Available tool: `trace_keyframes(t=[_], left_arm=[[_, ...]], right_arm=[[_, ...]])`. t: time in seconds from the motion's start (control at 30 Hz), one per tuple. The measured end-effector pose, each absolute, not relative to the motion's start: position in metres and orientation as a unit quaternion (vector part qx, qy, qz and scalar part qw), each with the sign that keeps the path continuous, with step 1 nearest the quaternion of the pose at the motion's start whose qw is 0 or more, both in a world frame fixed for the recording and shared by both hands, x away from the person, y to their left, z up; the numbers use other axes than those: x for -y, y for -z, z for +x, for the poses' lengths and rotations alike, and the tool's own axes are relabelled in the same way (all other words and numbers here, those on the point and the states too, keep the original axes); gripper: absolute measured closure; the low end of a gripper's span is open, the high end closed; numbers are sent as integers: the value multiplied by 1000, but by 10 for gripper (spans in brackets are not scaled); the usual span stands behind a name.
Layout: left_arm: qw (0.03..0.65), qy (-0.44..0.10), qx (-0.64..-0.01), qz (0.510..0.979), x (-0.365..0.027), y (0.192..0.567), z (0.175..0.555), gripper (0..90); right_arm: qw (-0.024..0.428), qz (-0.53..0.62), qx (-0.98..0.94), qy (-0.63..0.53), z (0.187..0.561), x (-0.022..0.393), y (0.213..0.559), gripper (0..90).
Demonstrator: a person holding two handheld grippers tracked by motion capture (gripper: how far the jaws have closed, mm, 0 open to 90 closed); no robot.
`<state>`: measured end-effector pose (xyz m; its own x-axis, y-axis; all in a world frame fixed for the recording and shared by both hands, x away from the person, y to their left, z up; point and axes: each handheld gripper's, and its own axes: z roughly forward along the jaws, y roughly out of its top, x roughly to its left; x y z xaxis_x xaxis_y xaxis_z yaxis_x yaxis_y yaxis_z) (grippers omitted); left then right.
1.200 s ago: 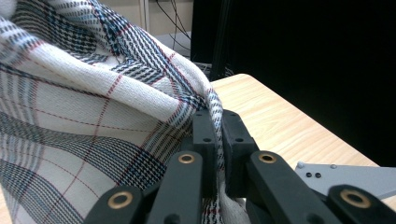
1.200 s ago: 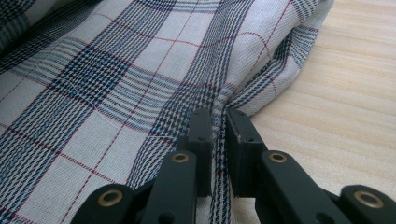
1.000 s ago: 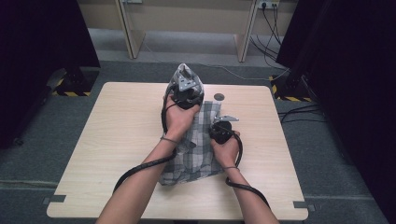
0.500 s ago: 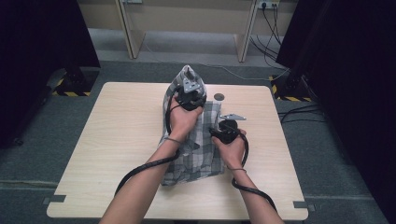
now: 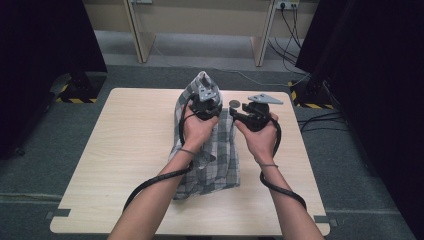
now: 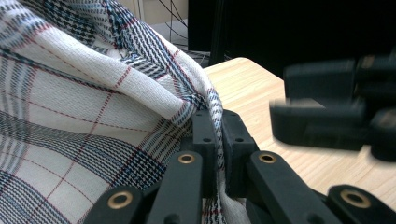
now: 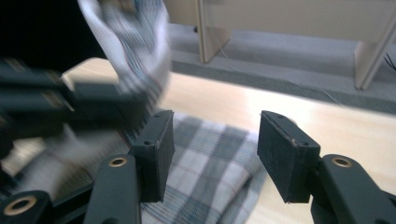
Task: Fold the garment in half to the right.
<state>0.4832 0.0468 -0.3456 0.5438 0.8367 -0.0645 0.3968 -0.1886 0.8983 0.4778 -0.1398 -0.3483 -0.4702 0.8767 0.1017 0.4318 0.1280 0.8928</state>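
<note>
Two claws work above a pale wooden table [image 5: 110, 150] on grey carpet [image 5: 350, 150]: left claw [image 6: 215, 135] pinches the checked cloth [image 5: 212, 160], right claw [image 7: 212, 154] gapes empty.

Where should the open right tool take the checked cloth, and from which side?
Best guess: the raised edge of the checked cloth just beside the left tool, which already pinches that hem. The right tool is open and close by on the right, so come from there, jaws astride the edge.
</note>
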Motion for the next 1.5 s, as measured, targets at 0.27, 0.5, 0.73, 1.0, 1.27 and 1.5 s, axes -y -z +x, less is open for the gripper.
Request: trace_keyframes(t=[0.27,0.5,0.73,1.0,1.27,1.5], left_arm=[[476,-228,-415,741,-44,348,483,854],[475,-225,-410,746,-42,353,481,854],[470,-223,-405,751,-40,355,481,854],[467,-222,-400,757,-37,357,479,854],[463,-224,-394,762,-36,359,477,854],[463,-223,-394,762,-37,360,476,854]], right_arm=[[230,428,-730,-480,490,124,316,448],[222,412,-747,-471,501,110,311,434],[216,403,-761,-461,509,102,314,401],[213,400,-773,-444,518,95,319,327],[213,389,-789,-426,528,89,322,502],[214,396,-791,-415,531,90,324,725]])
